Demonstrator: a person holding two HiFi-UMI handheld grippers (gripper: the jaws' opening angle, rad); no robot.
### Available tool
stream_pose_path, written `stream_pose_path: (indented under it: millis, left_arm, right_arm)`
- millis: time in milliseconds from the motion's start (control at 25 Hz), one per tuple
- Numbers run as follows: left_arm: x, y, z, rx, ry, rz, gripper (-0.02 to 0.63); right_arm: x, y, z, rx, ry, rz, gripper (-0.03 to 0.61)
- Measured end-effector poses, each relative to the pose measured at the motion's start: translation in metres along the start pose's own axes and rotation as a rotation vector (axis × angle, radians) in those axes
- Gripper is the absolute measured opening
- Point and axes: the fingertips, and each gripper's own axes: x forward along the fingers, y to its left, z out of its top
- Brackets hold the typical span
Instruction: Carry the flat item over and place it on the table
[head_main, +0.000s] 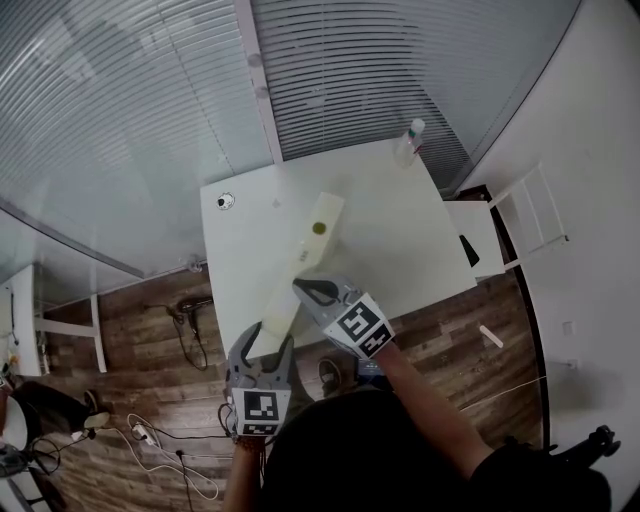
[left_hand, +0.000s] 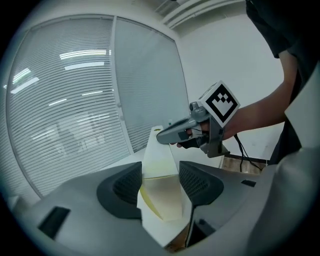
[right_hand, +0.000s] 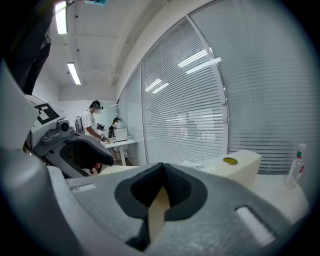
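Note:
The flat item (head_main: 318, 245) is a long cream board with a small yellow dot near its far end. It hangs in the air, its far end over the white table (head_main: 400, 240) and its near end beyond the table's front edge. My left gripper (head_main: 263, 347) is shut on the near end, and the board (left_hand: 159, 170) runs away from it between the pads. My right gripper (head_main: 312, 291) is shut on the board's right side edge, which shows as a thin strip (right_hand: 159, 210) between its jaws. The board's far end (right_hand: 240, 167) lies ahead to the right.
A clear bottle (head_main: 410, 140) stands at the table's far right corner, and a small round object (head_main: 225, 201) lies near its far left corner. A white chair (head_main: 530, 210) stands right of the table. Cables (head_main: 160, 440) trail over the wooden floor. Two people (right_hand: 92, 120) stand far back.

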Motion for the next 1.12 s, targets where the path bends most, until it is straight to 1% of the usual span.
stream_pose_path:
  millis: [160,280,360,400,480,560,640,680,720,760,800,880,920,1000,1040,1120]
  left_arm:
    - [0.005,0.005,0.001,-0.029,0.001,0.004,0.239]
    - [0.012,0.011,0.001,-0.014,0.011,0.017,0.240]
    - [0.015,0.015,0.001,-0.008,0.014,0.021,0.242]
    - [0.016,0.017,0.000,-0.007,0.015,0.023,0.244]
    - [0.016,0.021,-0.002,-0.014,0.016,0.026,0.244]
    - [0.016,0.028,-0.005,-0.023,0.016,0.027,0.244]
    - [0.016,0.035,-0.006,-0.026,0.012,0.027,0.244]
    - [0.017,0.037,-0.006,-0.026,0.008,0.026,0.244]
    - [0.018,0.038,-0.006,-0.027,0.004,0.025,0.245]
    - [0.019,0.040,-0.006,-0.027,0.002,0.024,0.245]
    - [0.020,0.041,-0.006,-0.029,0.001,0.022,0.245]
    - [0.021,0.045,-0.006,-0.031,-0.004,0.015,0.247]
    - [0.021,0.047,-0.006,-0.030,-0.008,0.009,0.246]
    - [0.021,0.050,-0.006,-0.024,-0.017,-0.004,0.247]
    - [0.021,0.051,-0.007,-0.019,-0.020,-0.009,0.246]
    - [0.021,0.054,-0.009,-0.009,-0.021,-0.015,0.245]
  right_arm:
    - [0.001,-0.003,0.000,0.001,0.003,-0.001,-0.002]
    - [0.006,-0.008,0.001,0.009,0.002,-0.007,-0.002]
    - [0.010,-0.009,0.002,-0.012,0.020,-0.006,-0.002]
    - [0.010,-0.009,0.003,-0.040,0.035,-0.004,-0.002]
    - [0.008,-0.015,0.007,-0.122,0.052,-0.020,-0.002]
    - [0.003,-0.031,0.016,-0.205,0.044,-0.050,0.000]
    - [0.003,-0.050,0.020,-0.317,0.069,-0.041,0.002]
    - [0.004,-0.057,0.018,-0.391,0.110,-0.010,0.061]
    - [0.006,-0.064,0.013,-0.477,0.169,0.029,0.145]
    - [0.007,-0.070,0.007,-0.571,0.234,0.065,0.199]
    - [0.009,-0.077,0.000,-0.665,0.295,0.094,0.226]
    - [0.014,-0.089,-0.010,-0.815,0.387,0.140,0.235]
    - [0.017,-0.092,-0.012,-0.865,0.415,0.161,0.243]
    - [0.023,-0.095,-0.012,-0.929,0.436,0.198,0.250]
    - [0.027,-0.095,-0.011,-0.945,0.439,0.216,0.252]
    - [0.037,-0.096,-0.012,-0.942,0.467,0.267,0.258]
